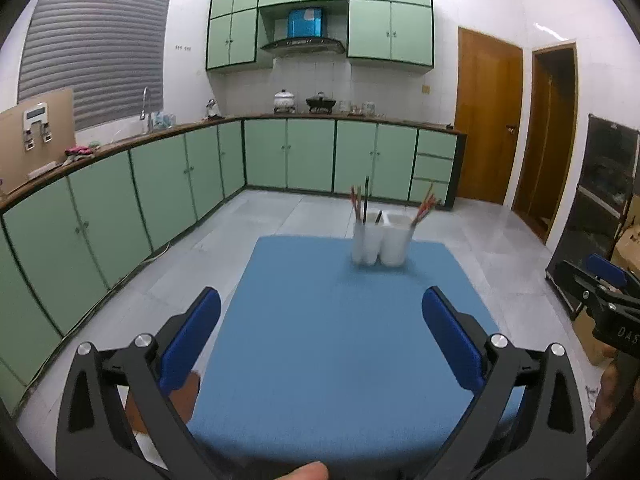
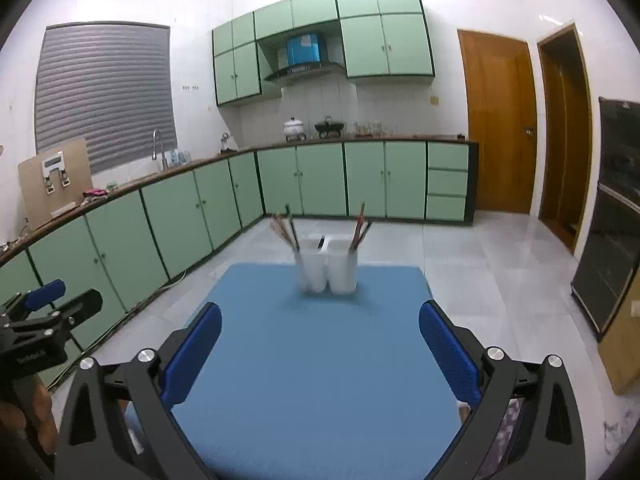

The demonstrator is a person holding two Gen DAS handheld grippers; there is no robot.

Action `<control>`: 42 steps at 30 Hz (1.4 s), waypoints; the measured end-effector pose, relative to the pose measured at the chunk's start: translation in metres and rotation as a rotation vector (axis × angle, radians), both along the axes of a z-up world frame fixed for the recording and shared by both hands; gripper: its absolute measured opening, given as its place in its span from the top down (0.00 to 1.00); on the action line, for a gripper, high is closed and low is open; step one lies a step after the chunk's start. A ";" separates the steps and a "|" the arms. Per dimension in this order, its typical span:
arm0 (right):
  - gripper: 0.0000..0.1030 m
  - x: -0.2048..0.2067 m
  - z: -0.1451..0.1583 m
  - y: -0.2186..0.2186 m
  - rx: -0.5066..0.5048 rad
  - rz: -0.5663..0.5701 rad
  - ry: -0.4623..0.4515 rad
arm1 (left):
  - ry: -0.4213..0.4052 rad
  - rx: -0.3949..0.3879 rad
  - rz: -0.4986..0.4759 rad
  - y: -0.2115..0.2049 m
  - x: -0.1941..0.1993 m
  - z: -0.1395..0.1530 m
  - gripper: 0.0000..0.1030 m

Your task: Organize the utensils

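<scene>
A white utensil holder (image 1: pixel 382 242) with several compartments stands at the far side of the blue table (image 1: pixel 320 340). Reddish chopsticks (image 1: pixel 355 202) and a dark utensil stand in its left cup, more reddish chopsticks (image 1: pixel 424 206) in its right cup. It also shows in the right wrist view (image 2: pixel 327 270). My left gripper (image 1: pixel 320 336) is open and empty above the table's near half. My right gripper (image 2: pixel 320 344) is open and empty too, held to the right of the left one. Each gripper shows at the edge of the other's view.
Green kitchen cabinets (image 1: pixel 168 184) and a counter run along the left and back walls. Wooden doors (image 1: pixel 486 120) stand at the back right. A dark cabinet (image 2: pixel 616 216) and cardboard boxes (image 2: pixel 622 352) are on the right. Grey tiled floor surrounds the table.
</scene>
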State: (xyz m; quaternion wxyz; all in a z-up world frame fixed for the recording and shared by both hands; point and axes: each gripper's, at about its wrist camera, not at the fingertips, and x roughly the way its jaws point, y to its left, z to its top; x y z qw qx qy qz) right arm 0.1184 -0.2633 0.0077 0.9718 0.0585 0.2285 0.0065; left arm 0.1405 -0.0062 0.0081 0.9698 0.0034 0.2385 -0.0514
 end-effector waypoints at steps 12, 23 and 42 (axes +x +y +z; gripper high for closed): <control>0.06 -0.090 -0.003 0.034 -0.042 0.044 0.005 | -0.004 -0.006 0.002 0.012 -0.106 0.006 0.05; 0.06 -0.118 0.009 0.034 -0.024 0.038 -0.027 | -0.055 0.000 0.039 0.018 -0.151 0.023 0.05; 0.06 -0.141 0.017 0.028 -0.010 0.035 -0.070 | -0.082 -0.008 0.069 0.013 -0.172 0.029 0.05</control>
